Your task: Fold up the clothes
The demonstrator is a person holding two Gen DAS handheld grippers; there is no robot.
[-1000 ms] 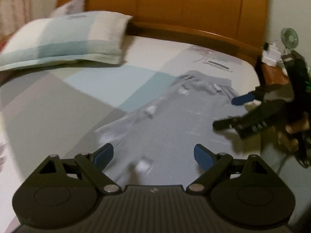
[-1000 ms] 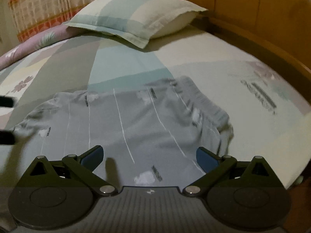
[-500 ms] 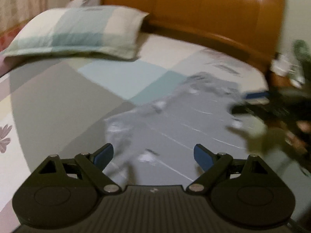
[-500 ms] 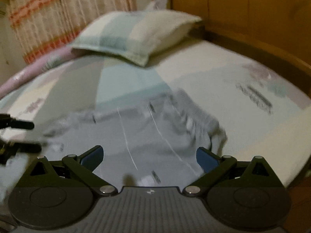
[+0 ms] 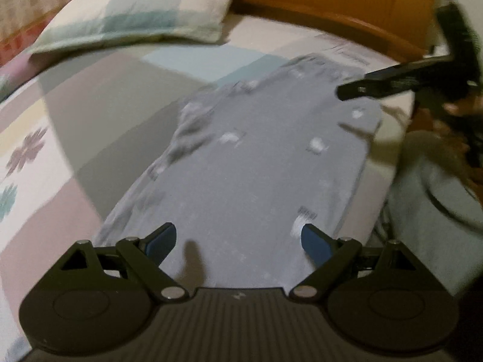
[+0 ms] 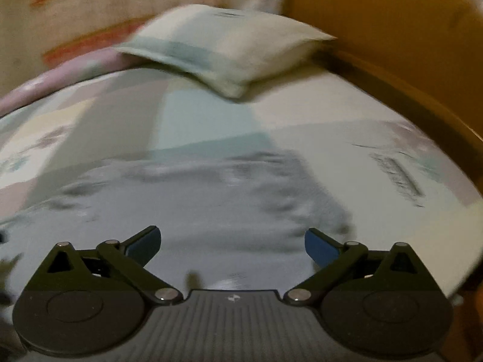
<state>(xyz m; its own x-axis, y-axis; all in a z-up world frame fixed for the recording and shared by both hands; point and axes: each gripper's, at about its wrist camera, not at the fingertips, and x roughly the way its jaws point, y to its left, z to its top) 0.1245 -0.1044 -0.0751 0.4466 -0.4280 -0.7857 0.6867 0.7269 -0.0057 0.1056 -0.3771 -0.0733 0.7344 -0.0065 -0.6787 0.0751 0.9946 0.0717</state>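
The left gripper (image 5: 238,242) has its jaws spread wide and holds nothing, hanging over the near end of the grey garment (image 5: 259,163), which lies flat on the bed sheet (image 5: 90,96). The right gripper (image 6: 231,246) is likewise wide apart and empty, above the same cloth. Left of the left tongs, bare sheet runs out to the pillow (image 5: 135,12); the garment's right edge lies near the bed's side.
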